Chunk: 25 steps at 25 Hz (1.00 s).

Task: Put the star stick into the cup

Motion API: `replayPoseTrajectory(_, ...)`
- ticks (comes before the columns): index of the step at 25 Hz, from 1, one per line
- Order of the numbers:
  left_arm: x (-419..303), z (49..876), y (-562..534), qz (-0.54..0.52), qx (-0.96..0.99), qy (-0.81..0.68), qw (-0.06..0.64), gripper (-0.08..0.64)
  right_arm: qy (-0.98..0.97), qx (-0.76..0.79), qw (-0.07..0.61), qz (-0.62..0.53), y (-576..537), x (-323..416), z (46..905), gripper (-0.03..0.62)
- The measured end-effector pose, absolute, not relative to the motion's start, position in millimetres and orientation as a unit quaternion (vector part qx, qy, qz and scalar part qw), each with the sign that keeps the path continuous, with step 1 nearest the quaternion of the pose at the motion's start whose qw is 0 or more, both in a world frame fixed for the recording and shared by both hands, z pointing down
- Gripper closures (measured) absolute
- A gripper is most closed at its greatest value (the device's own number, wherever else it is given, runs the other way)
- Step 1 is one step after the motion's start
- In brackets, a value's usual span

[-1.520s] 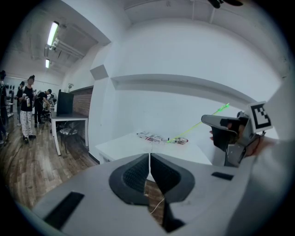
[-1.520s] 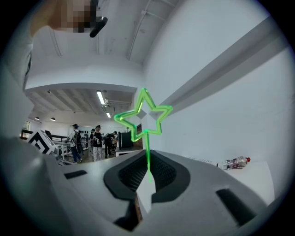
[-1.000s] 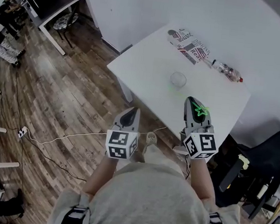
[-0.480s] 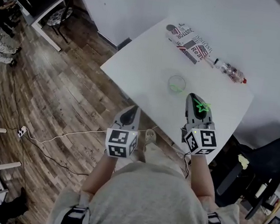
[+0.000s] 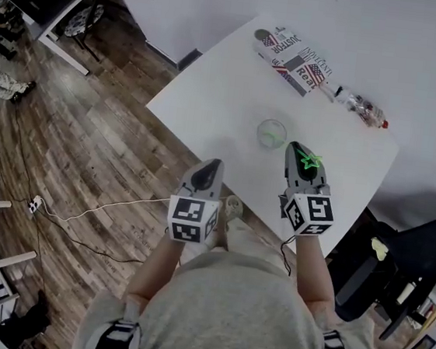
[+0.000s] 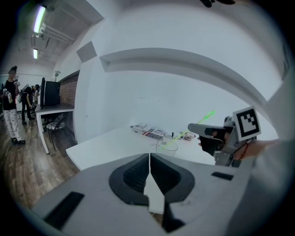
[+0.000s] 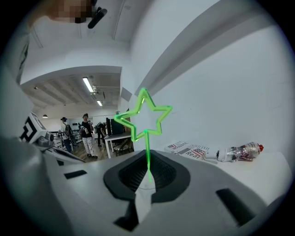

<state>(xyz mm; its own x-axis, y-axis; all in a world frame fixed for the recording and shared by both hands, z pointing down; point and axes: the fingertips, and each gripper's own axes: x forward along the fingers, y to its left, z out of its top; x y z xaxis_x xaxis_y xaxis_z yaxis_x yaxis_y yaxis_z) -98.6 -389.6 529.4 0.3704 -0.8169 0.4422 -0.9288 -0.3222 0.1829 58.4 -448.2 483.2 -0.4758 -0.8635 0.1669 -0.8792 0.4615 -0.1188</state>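
A green star stick [image 7: 145, 120] stands upright out of my right gripper [image 7: 148, 177], whose jaws are shut on its thin stem. From the head view, the star [image 5: 310, 160] lies over that gripper [image 5: 299, 152], just right of and nearer than the clear cup [image 5: 272, 132] on the white table [image 5: 210, 106]. My left gripper [image 5: 206, 175] hovers at the table's near edge, shut with nothing in it. In the left gripper view the cup [image 6: 166, 146] stands ahead, with the right gripper [image 6: 216, 138] and the stick [image 6: 205, 117] to its right.
A printed packet [image 5: 294, 57] and a plastic bottle with a red cap [image 5: 358, 109] lie along the table's far side. A black chair [image 5: 422, 240] stands to the right. A white cable [image 5: 104, 210] crosses the wooden floor. People stand by a desk far off [image 7: 76, 133].
Both grippers have come forward over the table edge, and the right one with the star stick now sits closer beside the cup. Its grip looks the same.
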Motion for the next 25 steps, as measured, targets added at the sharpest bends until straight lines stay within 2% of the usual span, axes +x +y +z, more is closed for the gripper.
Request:
replayPoseTrajectory(11,-85.0,540.3,-411.9,0.147,0.807,-0.532,0.211,0.551,-0.853,0.503,0.077,0.118,-468.0,61.3,522.4,0.578)
replayPoseTrajectory(25,-75.5,539.0,-416.6,0.147,0.812,-0.524,0.210,0.551,-0.848,0.508,0.072,0.137,-461.3,70.9,531.7,0.575)
